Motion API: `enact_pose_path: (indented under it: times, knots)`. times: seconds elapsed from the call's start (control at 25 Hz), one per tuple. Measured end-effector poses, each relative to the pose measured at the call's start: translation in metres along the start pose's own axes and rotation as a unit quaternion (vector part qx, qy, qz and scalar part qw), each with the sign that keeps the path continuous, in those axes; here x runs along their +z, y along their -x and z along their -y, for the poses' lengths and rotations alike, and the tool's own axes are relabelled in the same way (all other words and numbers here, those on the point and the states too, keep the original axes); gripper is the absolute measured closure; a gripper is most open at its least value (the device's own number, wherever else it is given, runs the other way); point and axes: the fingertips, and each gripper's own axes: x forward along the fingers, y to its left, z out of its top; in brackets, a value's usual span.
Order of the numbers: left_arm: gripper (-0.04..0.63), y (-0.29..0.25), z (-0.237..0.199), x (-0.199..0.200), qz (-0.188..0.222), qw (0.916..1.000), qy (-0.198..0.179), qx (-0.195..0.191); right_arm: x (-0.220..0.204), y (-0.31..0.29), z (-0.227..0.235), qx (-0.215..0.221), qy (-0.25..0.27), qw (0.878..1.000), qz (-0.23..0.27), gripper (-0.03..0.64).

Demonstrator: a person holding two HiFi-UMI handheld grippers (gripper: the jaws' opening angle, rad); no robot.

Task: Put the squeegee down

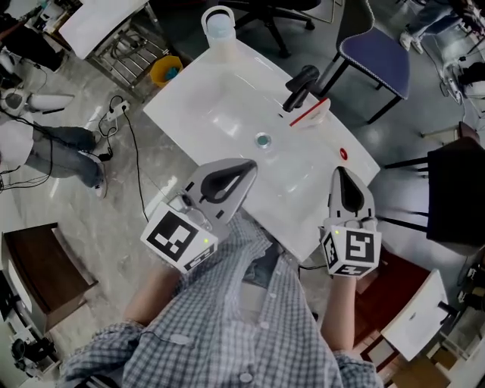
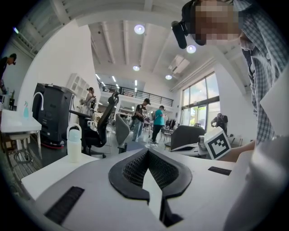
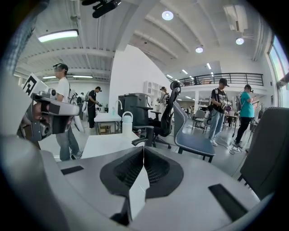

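Note:
The squeegee (image 1: 309, 115), white with a red blade edge, lies on the white sink counter (image 1: 189, 98) just right of the black faucet (image 1: 299, 87). Neither gripper touches it. My left gripper (image 1: 250, 165) is held over the counter's near edge, its jaws together with nothing between them. My right gripper (image 1: 340, 170) hangs near the counter's near right corner, also shut and empty. In the left gripper view the shut tips (image 2: 146, 151) point level across the room. The right gripper view shows its shut tips (image 3: 143, 148) aimed toward the faucet (image 3: 143, 137). No squeegee shows in either gripper view.
A clear water jug (image 1: 218, 23) stands at the counter's far end. The basin has a drain (image 1: 263, 140), and a small red item (image 1: 343, 154) lies near the right rim. A blue chair (image 1: 375, 53) stands behind the sink. Cables (image 1: 121, 114) trail on the floor at left. People stand in the background.

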Motion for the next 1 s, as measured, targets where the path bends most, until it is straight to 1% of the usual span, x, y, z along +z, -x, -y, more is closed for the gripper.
enact_pose_path:
  times: [0.24, 0.8, 1.0]
  knots:
    - [0.589, 0.0, 0.002, 0.001, 0.001, 0.9999, -0.007, -0.014, 0.013, 0.009, -0.017, -0.001, -0.004, 1.0, 0.021, 0.606]
    - [0.589, 0.002, 0.003, 0.001, 0.003, 0.9993, -0.012, -0.036, 0.017, 0.026, -0.028, -0.022, -0.001, 0.999, 0.027, 0.606]
    - [0.589, 0.005, 0.002, 0.0, 0.004, 0.9993, -0.01, -0.037, 0.015, 0.029, -0.035, -0.017, -0.001, 1.0, 0.024, 0.606]
